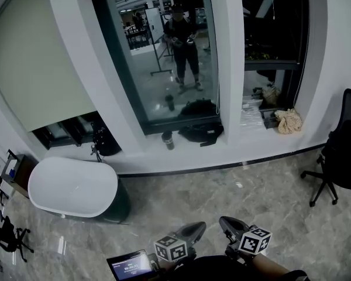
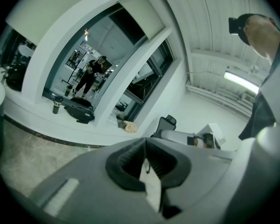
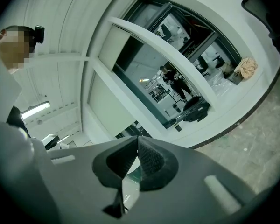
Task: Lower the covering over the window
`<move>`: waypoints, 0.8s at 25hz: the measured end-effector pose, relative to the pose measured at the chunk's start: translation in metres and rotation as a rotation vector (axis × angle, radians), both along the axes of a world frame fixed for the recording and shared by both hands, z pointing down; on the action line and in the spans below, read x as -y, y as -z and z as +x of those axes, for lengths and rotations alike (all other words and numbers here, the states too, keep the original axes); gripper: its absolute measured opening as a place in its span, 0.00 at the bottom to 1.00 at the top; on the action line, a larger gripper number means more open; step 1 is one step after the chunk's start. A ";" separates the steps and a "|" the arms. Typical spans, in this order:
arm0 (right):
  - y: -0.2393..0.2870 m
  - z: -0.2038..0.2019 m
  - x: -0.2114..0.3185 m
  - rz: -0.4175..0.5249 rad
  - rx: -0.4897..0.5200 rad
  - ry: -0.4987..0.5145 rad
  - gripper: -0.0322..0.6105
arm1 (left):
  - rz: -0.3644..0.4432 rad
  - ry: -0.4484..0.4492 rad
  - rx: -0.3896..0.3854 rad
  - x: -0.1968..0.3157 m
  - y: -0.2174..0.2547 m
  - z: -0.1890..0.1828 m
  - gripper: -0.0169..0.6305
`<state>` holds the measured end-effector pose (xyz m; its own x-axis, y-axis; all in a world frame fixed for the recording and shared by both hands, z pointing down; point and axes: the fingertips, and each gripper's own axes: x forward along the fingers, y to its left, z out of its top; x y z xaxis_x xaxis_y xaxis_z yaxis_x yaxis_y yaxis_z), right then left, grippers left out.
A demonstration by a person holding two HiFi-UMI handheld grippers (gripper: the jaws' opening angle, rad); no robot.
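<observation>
Both grippers are held low over the marble floor [image 1: 222, 192], well back from the window [image 1: 158, 57]. The left gripper [image 1: 198, 228] has its fingers [image 2: 130, 158] clenched together on nothing, and the right gripper [image 1: 227, 221] likewise has its fingers [image 3: 151, 160] pressed shut and empty. The pale covering [image 2: 142, 14] sits high at the top of that window's frame, leaving the dark glass bare, while a second covering [image 1: 41, 69] on the window to its left hangs most of the way down.
</observation>
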<state>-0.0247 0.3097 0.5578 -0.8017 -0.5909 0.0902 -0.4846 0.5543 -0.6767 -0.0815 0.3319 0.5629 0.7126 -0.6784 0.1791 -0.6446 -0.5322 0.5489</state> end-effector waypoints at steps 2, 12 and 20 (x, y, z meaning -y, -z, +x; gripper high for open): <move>-0.002 0.013 0.005 -0.005 -0.002 0.003 0.06 | -0.011 -0.001 -0.002 0.006 -0.002 0.013 0.03; -0.021 0.092 0.046 -0.080 0.033 -0.035 0.06 | -0.055 -0.094 -0.002 0.037 -0.014 0.104 0.03; -0.025 0.080 0.127 -0.044 0.046 -0.061 0.06 | -0.030 -0.108 -0.003 0.126 -0.021 0.084 0.03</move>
<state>0.0553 0.1824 0.5825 -0.7681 -0.6352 0.0810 -0.4848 0.4941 -0.7217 0.0025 0.2060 0.5838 0.7818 -0.5922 0.1953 -0.5825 -0.5819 0.5675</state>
